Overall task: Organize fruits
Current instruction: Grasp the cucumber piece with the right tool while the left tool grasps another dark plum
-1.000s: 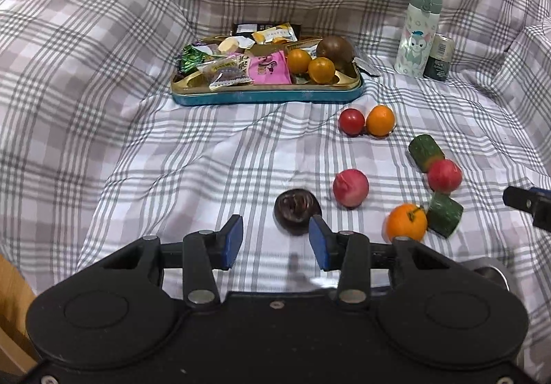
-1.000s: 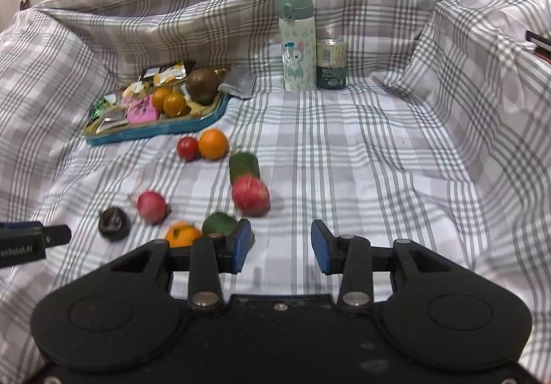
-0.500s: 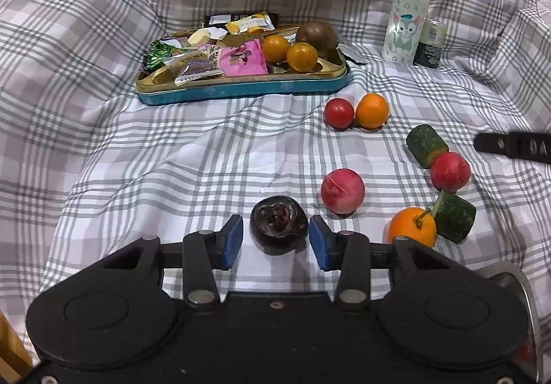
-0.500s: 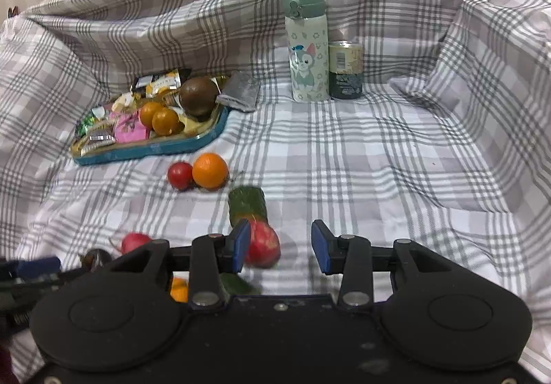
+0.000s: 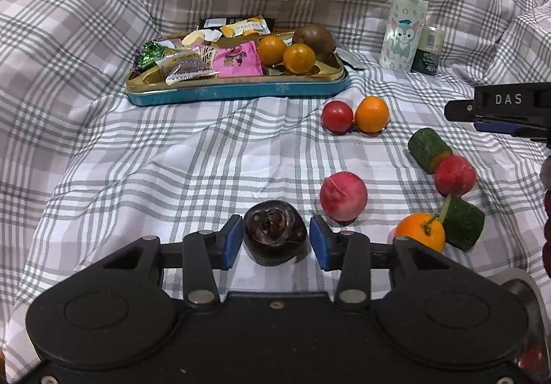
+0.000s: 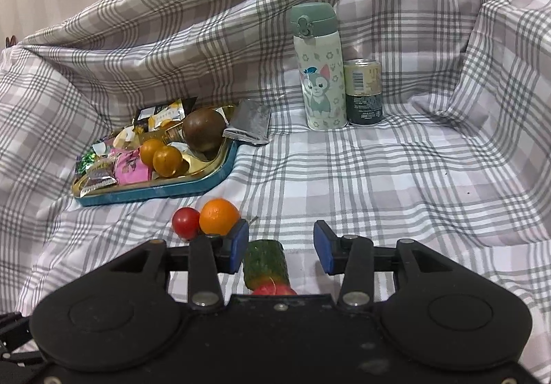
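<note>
Left gripper (image 5: 274, 243) open, straddling dark fruit (image 5: 274, 236).

My left hand-held gripper (image 5: 274, 241) tilts downward, jaws apart, pads pressing on nothing. My right hand-held gripper (image 6: 280, 242) tilts downward too, its jaws just opening wider.

Soft, even indoor light falls from above in both views, moderately bright, with a slightly warm cast. Shadows are faint and short: a small dark patch under the dark fruit (image 5: 274, 236) and under the peach (image 5: 343, 196). The tray (image 5: 237, 92) rim shows mild golden glare, and the bottle (image 6: 320, 67) a pale sheen. Fisheye distortion bends the plaid cloth (image 6: 396, 170) toward the edges, and corners darken. Focus is sharp mid-frame, softer at the rims
</note>
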`<state>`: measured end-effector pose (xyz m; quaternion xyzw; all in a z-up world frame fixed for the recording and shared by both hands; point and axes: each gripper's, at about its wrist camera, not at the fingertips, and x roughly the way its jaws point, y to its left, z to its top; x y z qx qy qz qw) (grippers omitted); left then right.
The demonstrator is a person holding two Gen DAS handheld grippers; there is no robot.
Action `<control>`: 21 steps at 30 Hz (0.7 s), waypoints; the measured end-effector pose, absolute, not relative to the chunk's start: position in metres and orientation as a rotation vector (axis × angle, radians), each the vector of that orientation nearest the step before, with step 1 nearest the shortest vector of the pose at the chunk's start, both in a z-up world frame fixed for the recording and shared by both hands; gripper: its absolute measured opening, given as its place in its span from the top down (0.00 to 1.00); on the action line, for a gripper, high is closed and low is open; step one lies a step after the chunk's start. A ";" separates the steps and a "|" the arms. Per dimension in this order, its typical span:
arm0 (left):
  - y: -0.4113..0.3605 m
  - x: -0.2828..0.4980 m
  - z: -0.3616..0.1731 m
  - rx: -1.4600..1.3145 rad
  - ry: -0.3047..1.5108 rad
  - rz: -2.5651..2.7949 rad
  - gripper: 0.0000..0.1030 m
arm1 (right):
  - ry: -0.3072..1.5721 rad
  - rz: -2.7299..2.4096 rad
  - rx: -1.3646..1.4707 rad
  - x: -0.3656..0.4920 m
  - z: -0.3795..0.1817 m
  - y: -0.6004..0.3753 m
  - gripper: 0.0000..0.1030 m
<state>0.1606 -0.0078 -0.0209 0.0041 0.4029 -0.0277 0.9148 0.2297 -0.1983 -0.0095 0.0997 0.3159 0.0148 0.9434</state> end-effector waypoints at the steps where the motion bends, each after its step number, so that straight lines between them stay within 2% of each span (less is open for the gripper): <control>1: -0.008 0.161 -0.023 0.008 0.832 -0.053 0.48 | 0.640 0.029 0.204 0.229 -0.012 -0.198 0.56; 14: -0.002 0.173 -0.037 -0.051 0.832 -0.045 0.47 | 0.602 0.069 0.156 0.228 -0.024 -0.187 0.51; 21: -0.003 0.174 -0.039 -0.045 0.816 -0.043 0.47 | 0.648 0.079 0.095 0.237 -0.036 -0.176 0.50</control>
